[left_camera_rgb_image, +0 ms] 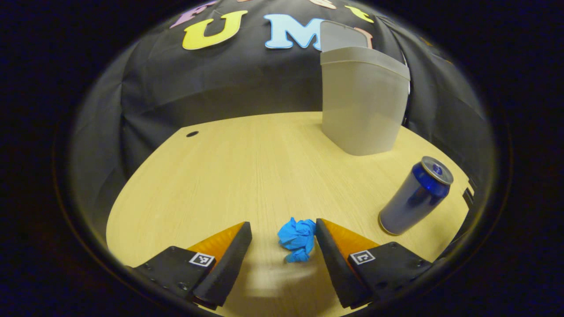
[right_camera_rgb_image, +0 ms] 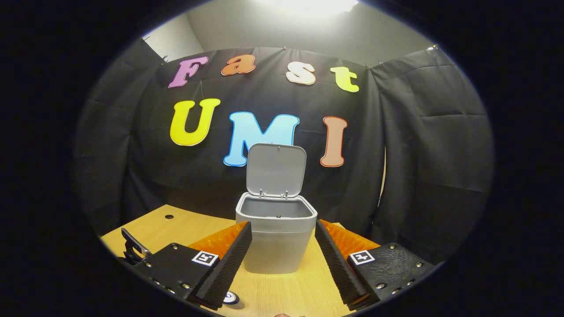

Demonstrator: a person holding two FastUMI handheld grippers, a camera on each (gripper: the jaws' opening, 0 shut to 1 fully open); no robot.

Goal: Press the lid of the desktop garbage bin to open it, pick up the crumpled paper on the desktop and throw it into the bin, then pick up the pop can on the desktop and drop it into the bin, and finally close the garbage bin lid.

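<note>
Left gripper view: one blue crumpled paper [left_camera_rgb_image: 298, 240] on wooden counter [left_camera_rgb_image: 246, 167], between spread fingers of left tool [left_camera_rgb_image: 283, 241], right by one finger. One pop can [left_camera_rgb_image: 416, 195] upright, one grey bin [left_camera_rgb_image: 362, 101] behind.

Right gripper view: right tool [right_camera_rgb_image: 283, 245] spread apart, same bin [right_camera_rgb_image: 276, 240] ahead, lid [right_camera_rgb_image: 276, 169] up. Black cloth wall behind.

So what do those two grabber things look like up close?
Each gripper, left and right, has two wedge-shaped fingers with ridged, bumpy pads. The fingers sit on flat black plates with small silver screws, and every plate carries a little square black-and-white marker.
</note>
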